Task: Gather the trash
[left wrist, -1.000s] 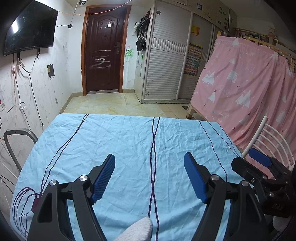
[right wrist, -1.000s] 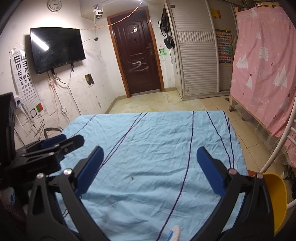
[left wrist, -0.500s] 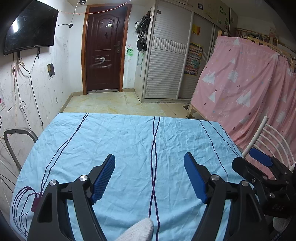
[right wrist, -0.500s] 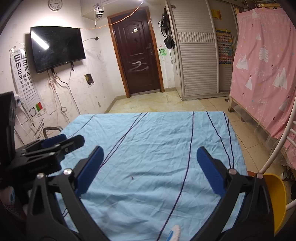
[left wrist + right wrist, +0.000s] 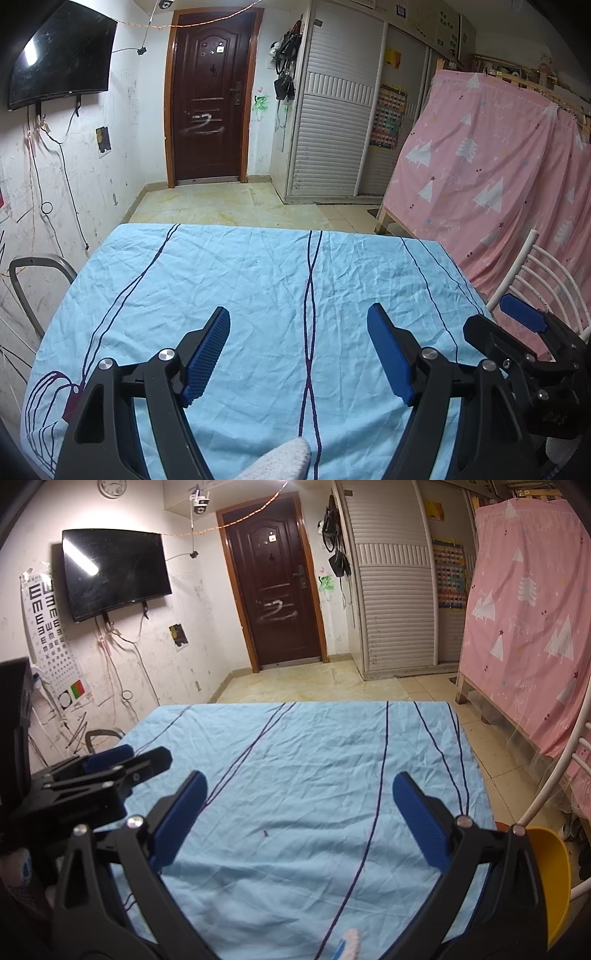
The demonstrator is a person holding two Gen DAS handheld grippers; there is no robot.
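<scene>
Hovering side by side over the table, the left gripper (image 5: 298, 354) and the right gripper (image 5: 295, 819) each have their 2 blue pads spread wide apart, with nothing between them. No clear trash shows on the light blue tablecloth (image 5: 314, 746): only a tiny dark speck (image 5: 265, 833) lies ahead of the right gripper, too small to identify. A yellow bin (image 5: 550, 882) sits off the table's right edge, just beside the right gripper; I judge it the likely place for trash. The step in hand looks like either the start of a search or the end of the job. The next move calls for scanning for trash. The cloth offers open room forward; a white chair (image 5: 546, 273) borders the right edge and a grey chair (image 5: 33, 273) the left.
</scene>
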